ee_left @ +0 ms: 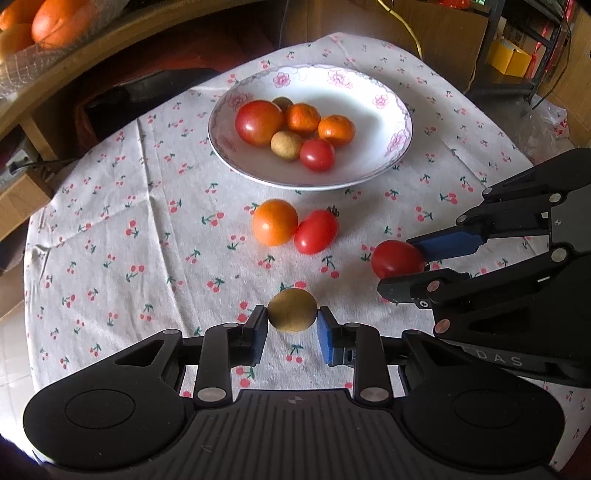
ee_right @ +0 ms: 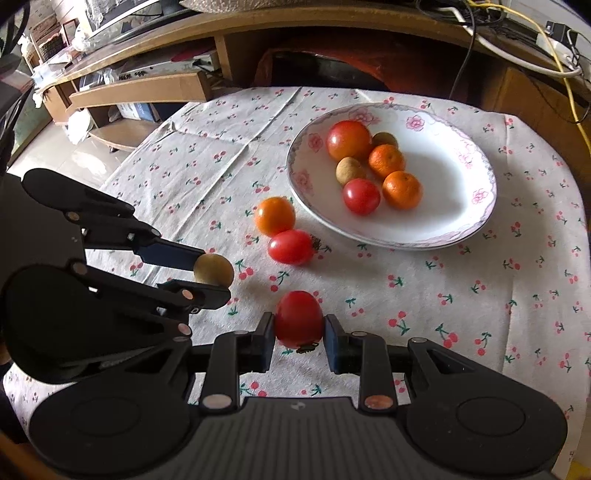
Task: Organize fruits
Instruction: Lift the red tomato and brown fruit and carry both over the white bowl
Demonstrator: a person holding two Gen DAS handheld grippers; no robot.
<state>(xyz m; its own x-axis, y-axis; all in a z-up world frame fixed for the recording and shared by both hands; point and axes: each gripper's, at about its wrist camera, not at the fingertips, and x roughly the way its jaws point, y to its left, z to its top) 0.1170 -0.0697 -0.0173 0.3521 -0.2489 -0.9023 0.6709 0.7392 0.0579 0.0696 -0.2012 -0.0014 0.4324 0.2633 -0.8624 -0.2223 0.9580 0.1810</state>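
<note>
Longan [ee_left: 291, 310] clenched between left tongs [ee_left: 291, 326], tomato [ee_right: 298, 318] gripped between right tongs [ee_right: 299, 332]

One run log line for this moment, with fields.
left gripper: shut on longan | right gripper: shut on small tomato | plate: six fruits | tablecloth: two fruits loose

A round table wears a pale cloth [ee_left: 110, 229] printed with small red cherries, creased in places; behind it stands a wooden desk [ee_right: 332, 33] with a curved edge and a dark recess below; a yellow cable [ee_right: 561, 74] trails over its right end; glossy pale floor tiles [ee_right: 74, 155] catch daylight at left; low wooden shelves [ee_right: 140, 92] stand beyond.
</note>
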